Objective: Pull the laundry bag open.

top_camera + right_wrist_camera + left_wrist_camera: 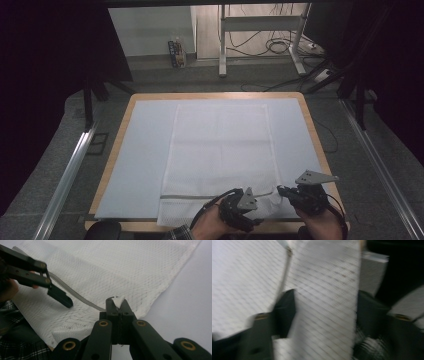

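A white mesh laundry bag (220, 150) lies flat on a pale mat (145, 150), with its grey zipper (210, 196) running along the near end. My right gripper (281, 190) is at the bag's near right corner. In the right gripper view it (118, 302) is shut on a pinch of mesh at the zipper's end (95, 305). My left gripper (255, 200) is just to its left at the front edge. In the blurred left gripper view its jaws (325, 312) stand apart over the mesh strip (324, 290) beside the zipper (284, 277).
The mat covers a wooden table (114, 150). Behind it a desk frame (222, 45) stands on the floor among loose cables (270, 47). A small box (176, 52) sits near the wall. Metal rails (70, 170) run along both sides of the table.
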Available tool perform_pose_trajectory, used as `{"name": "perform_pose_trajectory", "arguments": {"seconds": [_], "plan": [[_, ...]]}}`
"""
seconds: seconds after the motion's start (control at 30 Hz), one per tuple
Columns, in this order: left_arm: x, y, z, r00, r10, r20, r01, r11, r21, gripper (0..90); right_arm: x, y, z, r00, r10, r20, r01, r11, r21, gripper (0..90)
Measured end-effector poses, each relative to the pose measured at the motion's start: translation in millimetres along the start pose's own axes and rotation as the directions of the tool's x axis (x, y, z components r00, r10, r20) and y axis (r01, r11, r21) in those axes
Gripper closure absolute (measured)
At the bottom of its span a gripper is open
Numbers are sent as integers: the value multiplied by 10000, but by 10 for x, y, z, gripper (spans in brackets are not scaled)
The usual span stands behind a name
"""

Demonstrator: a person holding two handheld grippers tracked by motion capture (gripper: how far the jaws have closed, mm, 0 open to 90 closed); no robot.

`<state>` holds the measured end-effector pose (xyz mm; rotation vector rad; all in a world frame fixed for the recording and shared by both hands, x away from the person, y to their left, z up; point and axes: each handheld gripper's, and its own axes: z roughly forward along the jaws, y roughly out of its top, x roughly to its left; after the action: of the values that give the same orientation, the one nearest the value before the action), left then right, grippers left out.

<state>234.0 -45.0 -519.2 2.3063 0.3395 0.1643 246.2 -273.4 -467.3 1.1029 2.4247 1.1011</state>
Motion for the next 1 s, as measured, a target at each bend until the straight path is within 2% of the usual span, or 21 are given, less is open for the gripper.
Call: {"name": "perform_pose_trajectory", "arguments": {"seconds": [0.07,0.1,0.17,0.23,0.3,0.33,0.37,0.4,0.43,0.47,0.5,0.57,0.7,0.8,0.9,0.93,1.0], "plan": [[25,8,23,10000,53,-32,-53,10000,83,642,-3,-2,-4,10000,15,-11,-15,10000,-9,882],[48,2,30,9998,-111,151,111,9999,-31,716,-9,-4,-5,10000,8,-7,-8,10000,2,882],[95,-8,20,9984,-398,405,402,9992,-89,818,-17,-12,-3,10000,45,-9,-45,10000,49,880],[142,-27,-7,9967,-633,513,651,9973,-337,869,-30,-19,9,9999,77,-154,-74,9998,164,858],[159,-32,-21,9960,-711,547,733,9965,-400,881,-35,-23,19,9998,75,-194,-68,9994,330,823],[188,-39,-39,9948,-815,605,844,9953,-473,881,-51,-32,10,10000,56,-47,-54,9986,520,700],[193,-40,-43,9929,-1014,621,1051,9928,-580,881,-51,-32,10,10000,56,-47,-54,9986,520,700],[208,-44,-52,9919,-1097,636,1137,9914,-644,881,-87,-30,-22,9998,189,-35,-186,9976,664,622],[222,-48,-55,9913,-1138,669,1184,9905,-698,881,-87,-30,-22,9998,189,-35,-186,9976,664,622],[236,-48,-63,9910,-1176,645,1221,9900,-700,882,-121,-42,-91,9988,466,-115,-457,9962,738,548],[236,-48,-63,9910,-1176,645,1221,9900,-700,881,-121,-42,-91,9988,466,-115,-457,9962,738,548],[249,-51,-74,9903,-1273,560,1318,9875,-868,882,-141,-76,-158,9968,753,-264,-727,9934,883,466],[277,-52,-92,9905,-1278,517,1323,9866,-957,880,-119,-152,-134,9920,864,-920,-723,9865,1467,389],[263,-40,-90,9914,-1161,606,1213,9885,-903,880,-84,-198,-26,9806,1236,-1522,-947,9783,1842,342],[229,-36,-67,9929,-996,652,1049,9909,-839,877,-68,-221,55,9708,1455,-1907,-1064,9737,2014,298],[194,-34,-36,9953,-686,689,727,9956,-591,875,-69,-227,71,9660,1535,-2082,-1107,9728,2037,288],[153,-38,6,9971,-436,629,464,9980,-426,871,-73,-232,77,9560,1690,-2398,-1212,9719,2016,262]]}}
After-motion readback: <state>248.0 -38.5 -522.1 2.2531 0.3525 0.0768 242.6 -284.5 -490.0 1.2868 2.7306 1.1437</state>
